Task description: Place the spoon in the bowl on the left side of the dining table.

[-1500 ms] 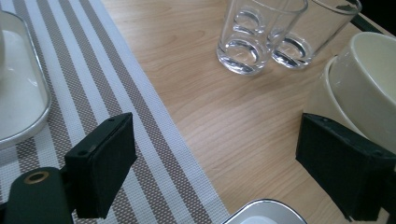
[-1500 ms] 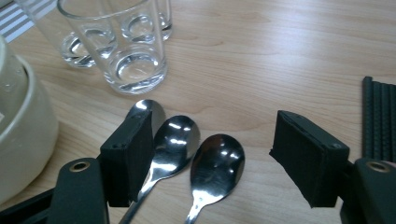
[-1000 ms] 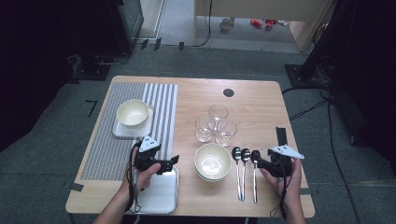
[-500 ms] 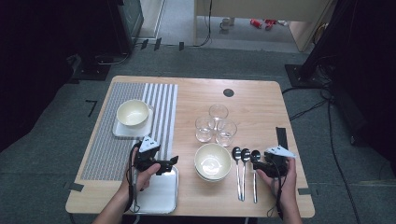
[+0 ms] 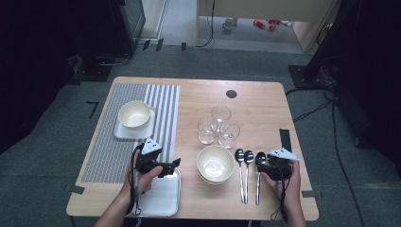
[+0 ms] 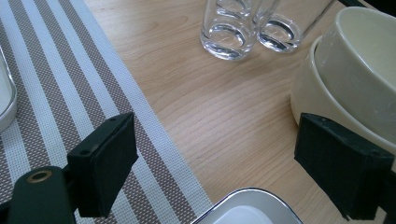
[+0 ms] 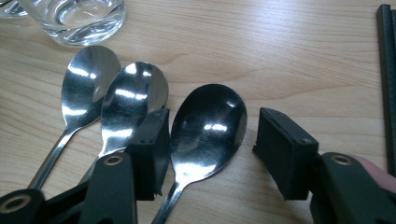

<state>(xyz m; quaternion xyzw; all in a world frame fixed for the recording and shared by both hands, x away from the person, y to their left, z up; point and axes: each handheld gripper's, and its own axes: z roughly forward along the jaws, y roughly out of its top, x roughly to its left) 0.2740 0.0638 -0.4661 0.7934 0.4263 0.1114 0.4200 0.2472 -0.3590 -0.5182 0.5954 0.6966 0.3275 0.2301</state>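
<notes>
Three metal spoons lie side by side on the wooden table (image 5: 265,113); the rightmost spoon (image 7: 208,126) (image 5: 258,187) has its bowl between the jaws of my right gripper (image 7: 210,151) (image 5: 263,165). That gripper is open, low over the table, one jaw on each side of the spoon's bowl. The middle spoon (image 7: 133,95) and the left spoon (image 7: 88,74) lie just beyond its left jaw. My left gripper (image 6: 224,165) (image 5: 171,166) hovers open and holds nothing, over the far edge of a metal tray (image 6: 247,212) (image 5: 161,198).
Two stacked cream bowls (image 5: 215,163) (image 6: 355,70) sit between the grippers. Three clear glasses (image 5: 221,124) (image 6: 229,28) stand behind them. A cream bowl (image 5: 135,114) rests on a white square plate (image 5: 122,133) on the striped placemat (image 5: 106,156). A black strip (image 5: 285,139) lies near the right edge.
My right gripper has shifted a little left and down to the rightmost spoon's bowl. The left gripper has stayed where it was.
</notes>
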